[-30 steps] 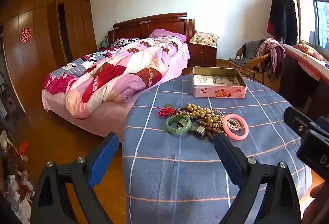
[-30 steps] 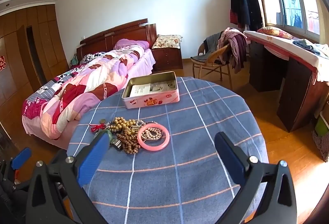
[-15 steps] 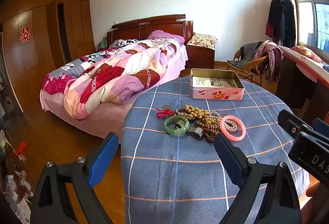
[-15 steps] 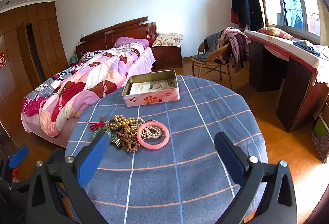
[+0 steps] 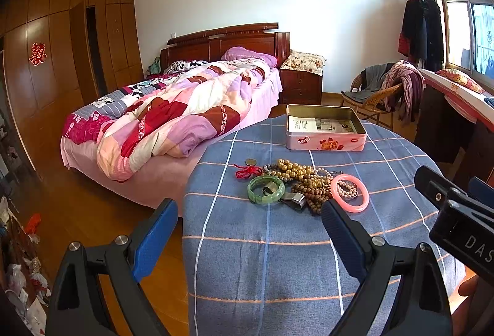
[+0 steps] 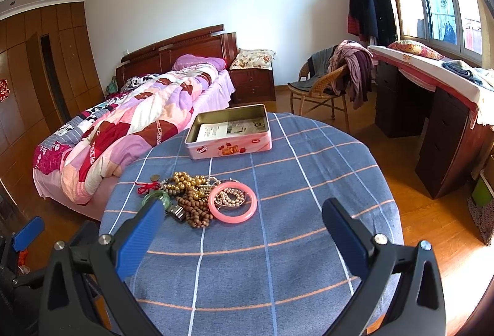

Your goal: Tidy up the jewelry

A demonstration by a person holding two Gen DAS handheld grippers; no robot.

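Bedroom surroundings were seen behind a round table (image 5: 278, 259) draped in a blue checked cloth with white and orange lines; its near edge was cut off by the frame in both views. One rectangular pink metal tin (image 5: 325, 127), lidless and lined with printed paper, was set toward the table's 12 o'clock side. Nearer the middle, the jewelry was heaped in one cluster: two bangles were counted, one green and glossy (image 5: 266, 189) at the cluster's 9 o'clock, one smooth pink (image 5: 349, 193) at its 3 o'clock. Between them, golden round beads (image 5: 293, 168) and darker brown wooden beads (image 5: 311, 192) were tangled, so the number of strands could not be made out. A small pearly strand (image 6: 230, 197) was ringed by the pink bangle. One red knotted cord (image 5: 247, 172), one coin-like disc (image 5: 251, 162) and one metal clip-like piece (image 5: 296, 197), partly hidden by the green bangle, were also noted.

The left gripper (image 5: 248, 223) was held above the near side of the table with its blue-padded fingers spread wide apart, nothing between them. The right gripper (image 6: 244, 221) was likewise spread wide and empty, its left finger (image 6: 139, 237) covering part of the green bangle in the right wrist view.
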